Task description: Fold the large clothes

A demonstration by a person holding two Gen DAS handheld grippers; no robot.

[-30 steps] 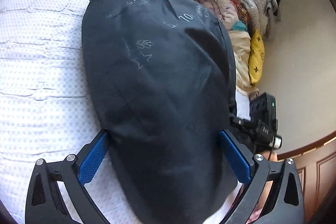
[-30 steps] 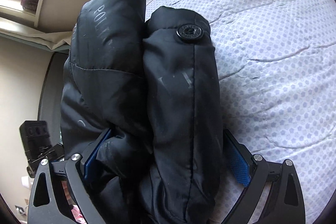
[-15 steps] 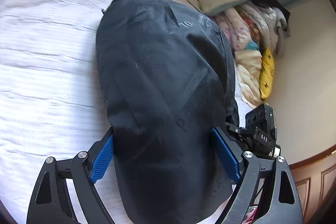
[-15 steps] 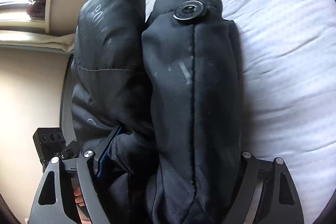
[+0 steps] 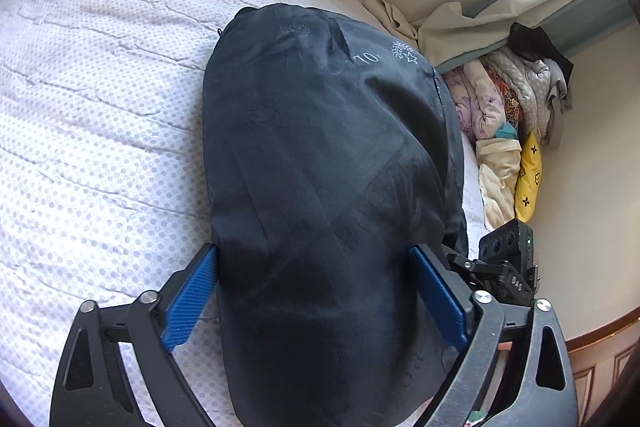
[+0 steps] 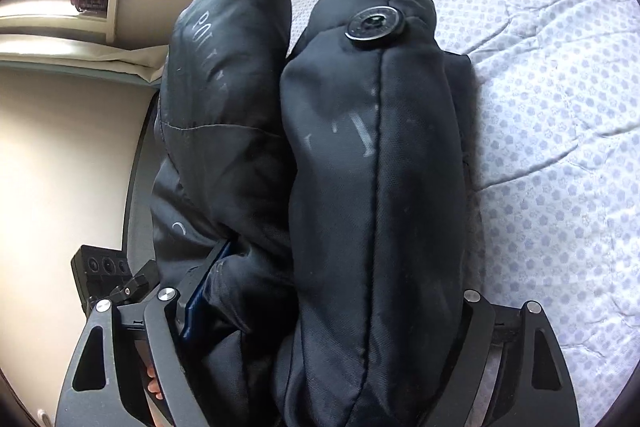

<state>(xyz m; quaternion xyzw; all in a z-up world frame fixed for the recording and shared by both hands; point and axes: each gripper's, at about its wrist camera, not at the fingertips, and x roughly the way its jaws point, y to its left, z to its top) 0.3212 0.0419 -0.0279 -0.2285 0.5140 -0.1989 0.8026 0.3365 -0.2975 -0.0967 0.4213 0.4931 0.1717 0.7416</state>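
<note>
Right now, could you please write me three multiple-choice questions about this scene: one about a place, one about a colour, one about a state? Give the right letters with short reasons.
1. Where does the dark jacket lie?
A. on the dotted white bed cover
B. on a wooden floor
C. on a hanger

2. What colour are the pads of the left claw?
A. red
B. blue
C. yellow

3. What is the state of the right claw?
A. open, with nothing in it
B. resting on the window sill
C. both fingers around a thick bundle of the jacket

Answers:
1 A, the cover shows all around the jacket in both views.
2 B, both pads beside the fabric are blue.
3 C, the folded padded fabric with the snap button fills the space between its fingers.
</note>
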